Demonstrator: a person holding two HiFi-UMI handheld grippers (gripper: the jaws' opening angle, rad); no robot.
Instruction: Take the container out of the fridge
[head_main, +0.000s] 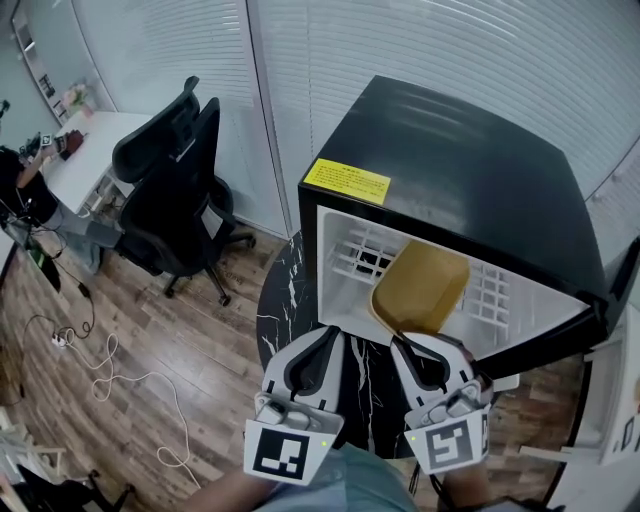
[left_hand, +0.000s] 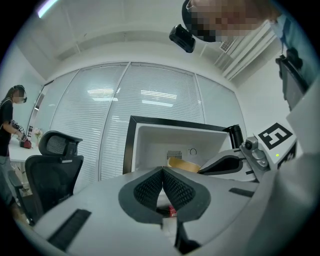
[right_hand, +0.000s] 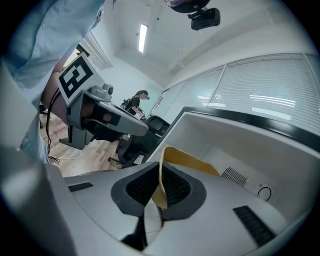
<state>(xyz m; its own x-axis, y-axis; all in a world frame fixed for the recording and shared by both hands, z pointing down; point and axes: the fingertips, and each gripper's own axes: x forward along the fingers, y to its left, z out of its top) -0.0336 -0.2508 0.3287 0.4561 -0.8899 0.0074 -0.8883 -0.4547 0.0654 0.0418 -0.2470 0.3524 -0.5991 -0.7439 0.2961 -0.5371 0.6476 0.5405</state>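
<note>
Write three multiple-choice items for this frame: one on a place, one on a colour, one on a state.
1. Where is the container relative to the fridge?
A. on its top
B. at its open front, pinched by the right gripper
C. on the floor beside it

2. What colour is the label on the fridge's top?
A. red
B. yellow
C. blue

3. How do the left gripper's jaws stand?
A. wide apart
B. shut on the container
C. shut with nothing between them

Answers:
1 B: the right gripper view shows the container's rim clamped between the jaws, with the fridge interior behind.
2 B: the head view shows a yellow sticker near the front edge.
3 C: the left gripper view shows the jaws meeting, empty.
</note>
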